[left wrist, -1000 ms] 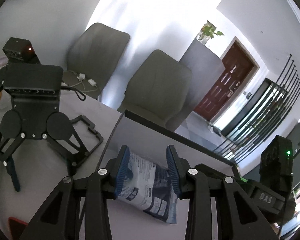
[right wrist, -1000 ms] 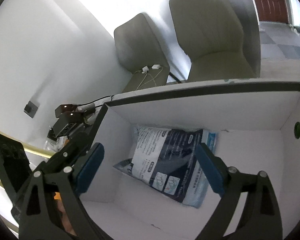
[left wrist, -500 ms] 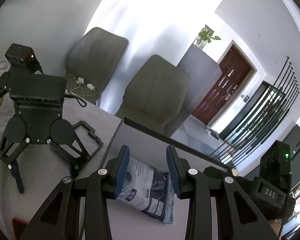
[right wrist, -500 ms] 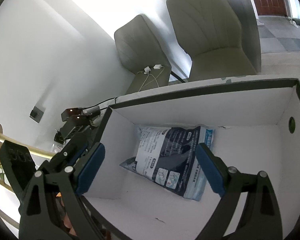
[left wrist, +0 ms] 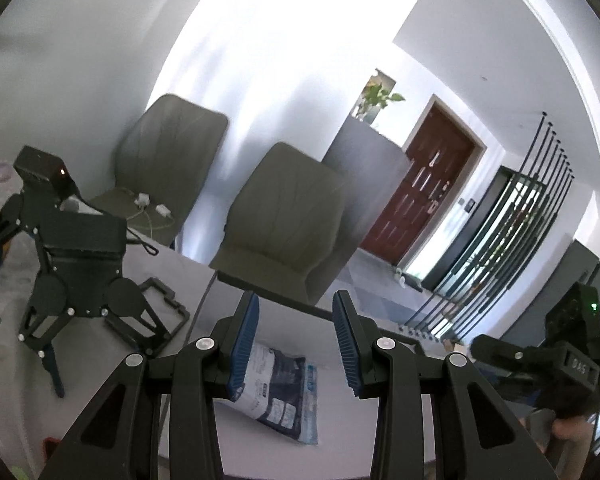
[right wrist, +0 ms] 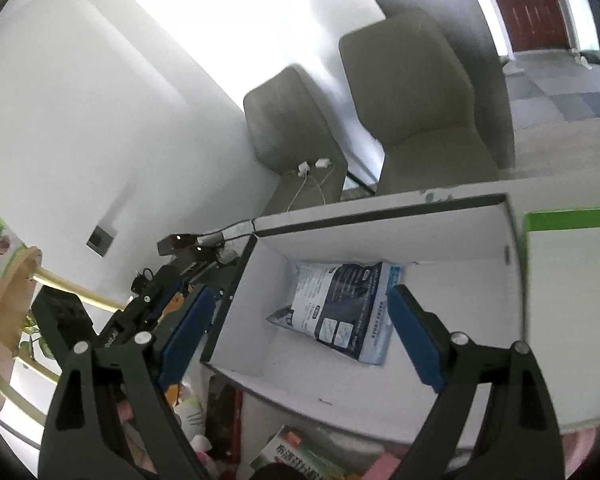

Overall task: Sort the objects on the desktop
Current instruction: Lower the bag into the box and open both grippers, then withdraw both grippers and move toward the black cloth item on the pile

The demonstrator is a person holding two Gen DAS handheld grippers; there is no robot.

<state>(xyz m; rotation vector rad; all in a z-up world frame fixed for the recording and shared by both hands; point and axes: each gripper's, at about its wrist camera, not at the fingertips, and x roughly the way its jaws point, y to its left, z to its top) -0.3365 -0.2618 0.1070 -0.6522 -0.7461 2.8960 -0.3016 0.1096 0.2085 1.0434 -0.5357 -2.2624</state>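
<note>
A blue-and-white printed pack (right wrist: 340,308) lies flat on the floor of an open white box (right wrist: 380,240) with a dark rim. My right gripper (right wrist: 302,296) hangs above the box's near side. Its jaws stand wide and are closing slightly, with nothing between the blue pads. In the left wrist view the same pack (left wrist: 284,396) shows in the box (left wrist: 340,424) below and behind my left gripper (left wrist: 296,300). That gripper has a moderate gap between its pads and holds nothing.
A spare black gripper (left wrist: 76,272) sits on the table left of the box. Two olive chairs (left wrist: 284,216) stand behind the table. A green-edged white box (right wrist: 572,240) adjoins on the right. A plush toy (right wrist: 192,408) and a printed packet (right wrist: 300,456) lie at the near edge.
Both grippers have risen and drawn back from the box, so the pack looks smaller and lower. The pack stays put in the box. The right jaws have narrowed a little.
</note>
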